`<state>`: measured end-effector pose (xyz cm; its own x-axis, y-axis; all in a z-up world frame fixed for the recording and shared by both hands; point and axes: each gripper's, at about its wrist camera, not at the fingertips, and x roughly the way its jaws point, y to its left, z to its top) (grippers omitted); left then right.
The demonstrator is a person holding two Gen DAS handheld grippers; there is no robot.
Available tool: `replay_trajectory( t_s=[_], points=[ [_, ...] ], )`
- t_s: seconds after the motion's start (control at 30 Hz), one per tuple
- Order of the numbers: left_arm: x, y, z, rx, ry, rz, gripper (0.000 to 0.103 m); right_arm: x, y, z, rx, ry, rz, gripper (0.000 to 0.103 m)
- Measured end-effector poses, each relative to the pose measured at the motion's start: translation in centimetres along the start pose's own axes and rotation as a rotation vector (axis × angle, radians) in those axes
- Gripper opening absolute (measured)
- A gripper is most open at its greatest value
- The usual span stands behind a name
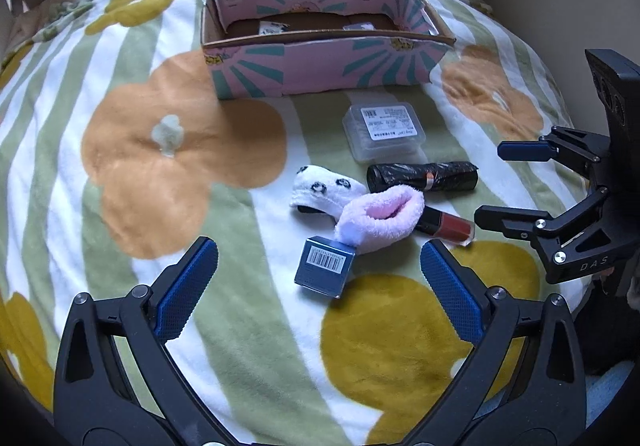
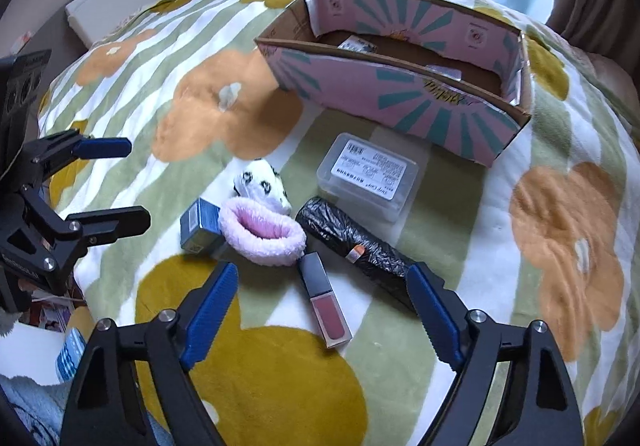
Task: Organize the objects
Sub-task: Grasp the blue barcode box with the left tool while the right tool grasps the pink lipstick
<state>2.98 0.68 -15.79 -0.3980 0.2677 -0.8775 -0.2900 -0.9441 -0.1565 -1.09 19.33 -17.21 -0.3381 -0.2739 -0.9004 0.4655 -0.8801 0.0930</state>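
1. Mostly undone; six loose items lie clustered on the blanket (image 1: 168,206), none gripped.
2. Open cardboard box (image 1: 320,74) sits at 12 o'clock of the cluster; two small packets show on its floor, identity too small to tell; likely the drop target, so my guess is two in, six left.
3. Left gripper (image 1: 318,278) is spread wide, empty, hovering with the blue carton (image 1: 325,266) between its fingers' line at 12 o'clock; blue ribbed pads, black frame.
4. Right gripper (image 2: 320,310) is also spread and empty; the lip gloss tube (image 2: 324,302) lies between its fingers, apart from both pads.
5. Clear plastic case (image 2: 368,176): rigid, flat, rounded corners, white printed label; nearest the box, just beside the black roll at its 11 o'clock.
6. Black roll (image 2: 352,242): crinkled glossy film, cylinder, small orange sticker; looks like rolled bags; should squash slightly under grip.
7. Pink fuzzy sock (image 2: 264,234): plush, open cuff facing up, soft; touches the blue carton at its 9 o'clock and the lip gloss cap at 5.
8. White panda-print sock (image 2: 262,186): same plush, crumpled, touching the pink one at its 12 o'clock.
9. Blue carton: small rigid card box, barcode on the end face, partly under the pink sock.
10. Lip gloss: square clear tube, dark red fill, grey cap; hard, slick.
11. Blanket: fleece, green stripes with orange and mustard flowers; soft, uneven support under every pick.
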Motion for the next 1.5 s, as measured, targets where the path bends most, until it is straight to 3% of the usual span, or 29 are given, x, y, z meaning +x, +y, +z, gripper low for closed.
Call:
replay_trajectory(
  t_s=[0.33, 0.4, 0.5, 0.63, 0.8, 0.9, 1.2, 1.5],
  points=[
    [5.6, -0.2, -1.4, 0.028, 0.056, -0.057, 0.090, 5.8, -0.7, -1.9, -0.054, 0.067, 0.068, 0.071],
    [6.4, -0.1, -1.7, 0.026, 0.074, -0.065, 0.080, 6.4, -0.7, -2.1, -0.064, 0.078, 0.089, 0.063],
    [7.2, -0.1, -2.2, 0.032, 0.093, -0.072, 0.077, 6.9, -0.6, -2.1, -0.080, 0.089, 0.109, 0.060],
    [7.6, -0.2, -2.4, 0.036, 0.106, -0.082, 0.058, 7.5, -0.6, -2.0, -0.080, 0.102, 0.123, 0.052],
    [7.9, -0.3, -2.3, 0.044, 0.110, -0.049, 0.041, 8.1, -0.4, -2.0, -0.097, 0.124, 0.123, 0.030],
    [7.9, 0.0, -2.2, 0.038, 0.113, -0.057, 0.041, 8.2, -0.2, -1.9, -0.121, 0.125, 0.089, 0.022],
    [7.1, -0.1, -1.9, 0.049, 0.115, -0.051, 0.039, 7.7, -0.1, -1.7, -0.109, 0.120, 0.062, 0.019],
    [3.6, -0.5, 0.1, 0.043, 0.091, -0.044, 0.036, 4.0, -0.2, -0.2, -0.048, 0.086, 0.050, 0.018]
  ],
)
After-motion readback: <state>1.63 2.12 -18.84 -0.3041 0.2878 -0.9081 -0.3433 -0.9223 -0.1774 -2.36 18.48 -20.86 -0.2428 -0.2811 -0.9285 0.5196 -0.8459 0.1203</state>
